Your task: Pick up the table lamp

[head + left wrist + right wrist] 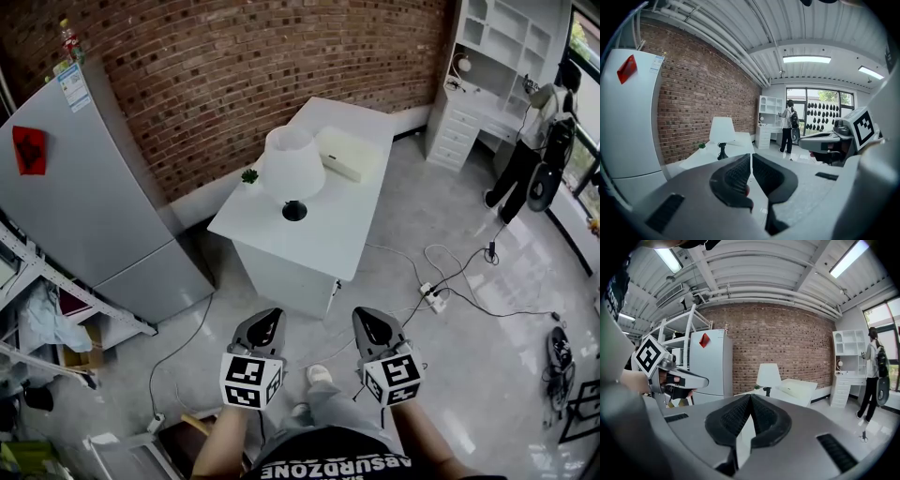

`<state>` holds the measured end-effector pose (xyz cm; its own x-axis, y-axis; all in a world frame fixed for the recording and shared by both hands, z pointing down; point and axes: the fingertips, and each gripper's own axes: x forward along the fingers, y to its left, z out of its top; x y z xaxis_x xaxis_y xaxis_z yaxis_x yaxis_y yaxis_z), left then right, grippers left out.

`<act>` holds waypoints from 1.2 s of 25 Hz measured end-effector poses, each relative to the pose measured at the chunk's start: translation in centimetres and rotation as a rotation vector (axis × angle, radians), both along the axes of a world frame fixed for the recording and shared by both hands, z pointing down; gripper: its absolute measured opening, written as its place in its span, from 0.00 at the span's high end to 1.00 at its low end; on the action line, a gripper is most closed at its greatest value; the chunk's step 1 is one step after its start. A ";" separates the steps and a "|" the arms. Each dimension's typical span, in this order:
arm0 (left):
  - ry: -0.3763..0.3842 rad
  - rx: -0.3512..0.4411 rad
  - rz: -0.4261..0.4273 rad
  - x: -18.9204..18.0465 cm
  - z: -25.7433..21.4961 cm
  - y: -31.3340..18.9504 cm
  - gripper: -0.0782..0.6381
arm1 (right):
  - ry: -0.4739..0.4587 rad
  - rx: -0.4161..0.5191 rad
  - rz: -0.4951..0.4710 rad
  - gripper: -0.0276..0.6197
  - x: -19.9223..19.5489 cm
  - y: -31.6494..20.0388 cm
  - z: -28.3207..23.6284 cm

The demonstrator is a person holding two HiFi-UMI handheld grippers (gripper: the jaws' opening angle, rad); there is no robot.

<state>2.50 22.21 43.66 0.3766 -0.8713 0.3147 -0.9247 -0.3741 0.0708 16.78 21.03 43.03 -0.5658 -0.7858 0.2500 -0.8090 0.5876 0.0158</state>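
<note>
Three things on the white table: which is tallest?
The table lamp, white shade on black base; the small green plant and flat white box sit much lower.

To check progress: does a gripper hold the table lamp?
No, the table lamp stands on the white table, well ahead of the left gripper and the right gripper.
</note>
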 end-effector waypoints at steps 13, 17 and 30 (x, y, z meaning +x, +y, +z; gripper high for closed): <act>0.015 0.003 -0.038 -1.5 -0.3 -7.5 0.87 | -0.007 -0.003 -0.011 0.96 -0.7 -8.0 -0.1; -0.003 -0.012 -0.030 -1.6 0.3 -9.5 0.82 | -0.022 -0.002 -0.030 0.93 -1.0 -10.2 0.0; -0.035 -0.064 -0.043 -1.6 1.6 -16.4 0.63 | -0.057 -0.050 -0.082 0.70 -1.5 -17.9 0.9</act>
<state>0.93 5.81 45.29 0.3267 -0.8640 0.3831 -0.9422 -0.3295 0.0604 15.26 3.13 43.92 -0.6420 -0.7237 0.2532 -0.7570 0.6507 -0.0594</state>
